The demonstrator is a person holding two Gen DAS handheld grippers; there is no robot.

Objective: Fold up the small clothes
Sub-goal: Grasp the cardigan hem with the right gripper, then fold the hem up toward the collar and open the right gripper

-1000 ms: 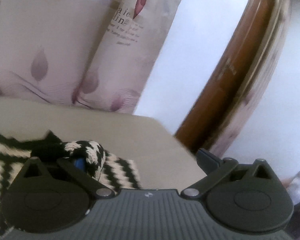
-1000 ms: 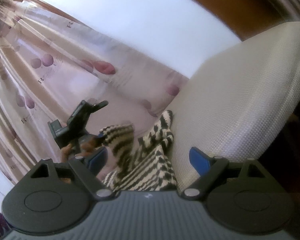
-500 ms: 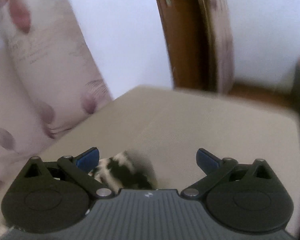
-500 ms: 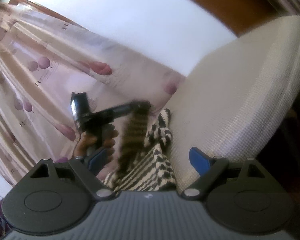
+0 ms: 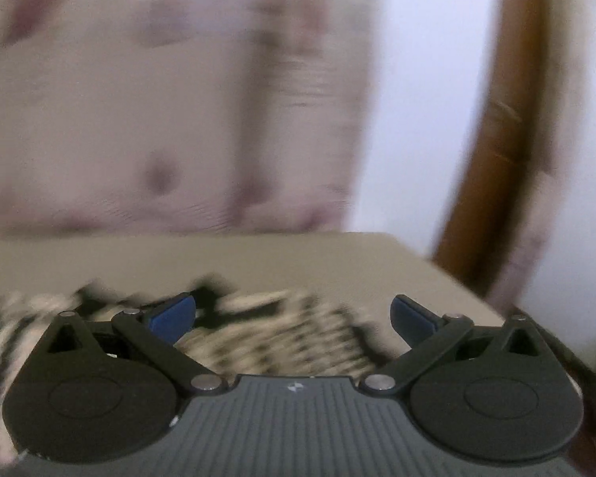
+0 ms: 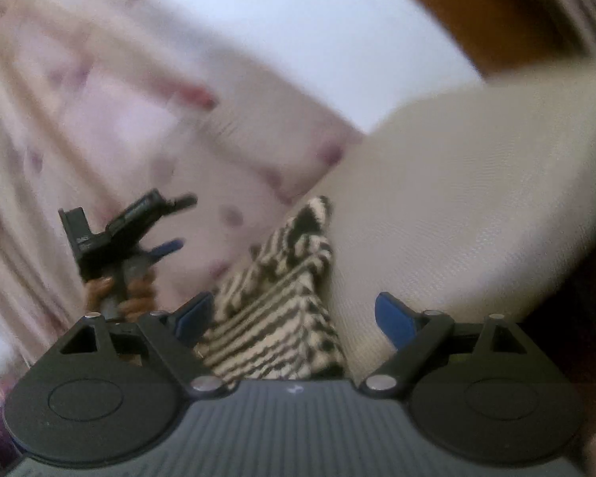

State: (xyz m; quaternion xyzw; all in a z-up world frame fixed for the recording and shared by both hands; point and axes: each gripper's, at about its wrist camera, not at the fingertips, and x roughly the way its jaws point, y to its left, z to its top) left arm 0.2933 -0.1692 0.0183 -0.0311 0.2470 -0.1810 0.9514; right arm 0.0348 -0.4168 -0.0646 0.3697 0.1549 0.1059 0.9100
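Now | black-and-cream zigzag knit garment (image 6: 282,298) lay on beige cushioned seat (image 6: 476,206), lower centre | right gripper (image 6: 294,318) jaws wide apart, gripping nothing | left gripper (image 5: 294,314) jaws spread, empty, over blurred knit.

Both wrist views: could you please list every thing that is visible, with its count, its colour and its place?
Knitted garment: one, black and cream zigzag, lying on the cushion in front of both grippers.
Cushion: one, beige, under the garment.
Curtain: one, pale pink with darker leaf marks, behind the cushion.
Wall: one, white, beside the curtain.
Wooden frame: one, brown, at the right of the left wrist view.
Left gripper: one, black with blue pads, jaws apart above the garment, holding nothing.
Right gripper: one, black with blue pads, jaws wide, garment between them, pads not pressing it.
Hand: one, holding the left gripper.
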